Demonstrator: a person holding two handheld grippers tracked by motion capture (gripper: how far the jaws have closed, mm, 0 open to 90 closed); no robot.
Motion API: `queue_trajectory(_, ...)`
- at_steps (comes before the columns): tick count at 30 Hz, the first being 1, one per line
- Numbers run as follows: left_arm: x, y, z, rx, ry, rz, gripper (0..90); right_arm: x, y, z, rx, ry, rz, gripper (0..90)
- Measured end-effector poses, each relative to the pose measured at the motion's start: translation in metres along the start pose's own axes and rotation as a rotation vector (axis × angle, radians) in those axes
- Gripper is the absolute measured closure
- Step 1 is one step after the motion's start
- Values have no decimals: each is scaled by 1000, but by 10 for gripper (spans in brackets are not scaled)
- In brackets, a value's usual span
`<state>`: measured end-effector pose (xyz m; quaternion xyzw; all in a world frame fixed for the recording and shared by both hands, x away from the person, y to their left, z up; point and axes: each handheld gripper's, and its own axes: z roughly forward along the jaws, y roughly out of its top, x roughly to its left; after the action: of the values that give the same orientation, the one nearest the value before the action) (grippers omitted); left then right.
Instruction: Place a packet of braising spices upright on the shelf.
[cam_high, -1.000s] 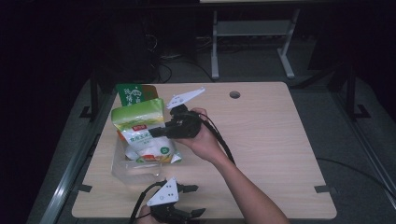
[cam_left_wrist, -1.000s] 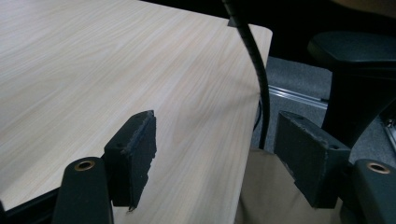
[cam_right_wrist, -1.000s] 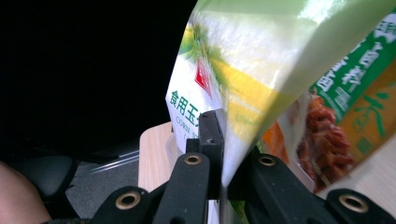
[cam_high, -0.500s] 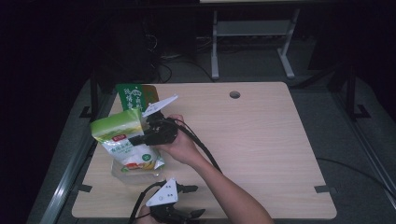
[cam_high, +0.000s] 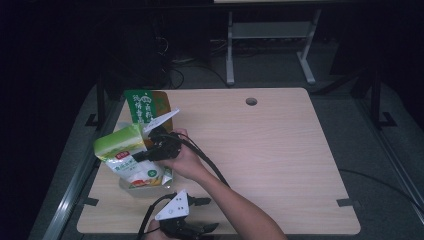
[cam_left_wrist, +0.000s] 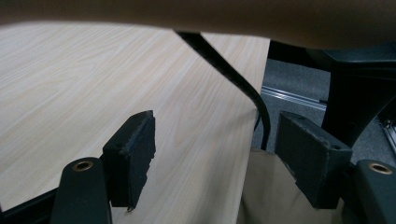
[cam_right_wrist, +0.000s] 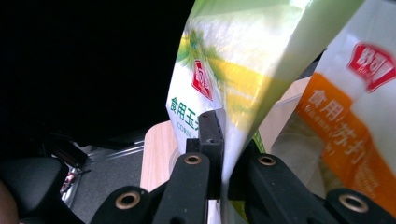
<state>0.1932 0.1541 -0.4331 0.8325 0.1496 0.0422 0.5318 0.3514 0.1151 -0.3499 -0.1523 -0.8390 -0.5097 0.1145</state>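
Note:
My right gripper (cam_high: 140, 155) hangs over the table's left side, shut on the edge of a green and white bag (cam_high: 117, 147). The right gripper view shows both jaws pinching that bag (cam_right_wrist: 219, 60) from below. The lifted bag tilts above a clear plastic container (cam_high: 127, 187), which holds a second bag with an orange label (cam_right_wrist: 359, 121). Near the table's front edge rests my left gripper (cam_high: 210, 214) under its white three-cornered plate. Its jaws stand open (cam_left_wrist: 215, 154) over bare wood, with nothing between them.
A tall green and brown pack (cam_high: 147, 107) stands upright behind the container at the back left. The right forearm and its black cable (cam_left_wrist: 233, 79) cross over the left gripper. The wooden table (cam_high: 280, 150) has a round hole (cam_high: 251, 101) at the back.
The right gripper has carried the green and white bag to the left and a little toward the front, over the container. The left gripper has stayed put.

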Motion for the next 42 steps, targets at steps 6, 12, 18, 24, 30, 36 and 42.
queue_trajectory(6,0,0,0,-1,4,-3,285,-5,-11,9,26,-14,4,881)
queue_trajectory(12,0,0,0,5,3,1,285,-5,-14,10,18,-12,-3,848)
queue_trajectory(18,1,0,-2,-1,11,-10,284,-3,-13,3,44,-51,-28,835)
queue_trajectory(24,0,0,0,2,8,-10,284,-4,-20,1,60,-58,-26,859)
queue_trajectory(30,0,0,0,6,8,-12,284,-7,-29,0,85,-61,-18,861)
queue_trajectory(36,0,0,1,12,7,-11,284,-8,-30,-5,53,-46,-15,820)
queue_trajectory(42,-1,0,1,12,8,-11,284,-8,-31,-8,64,-55,-13,863)
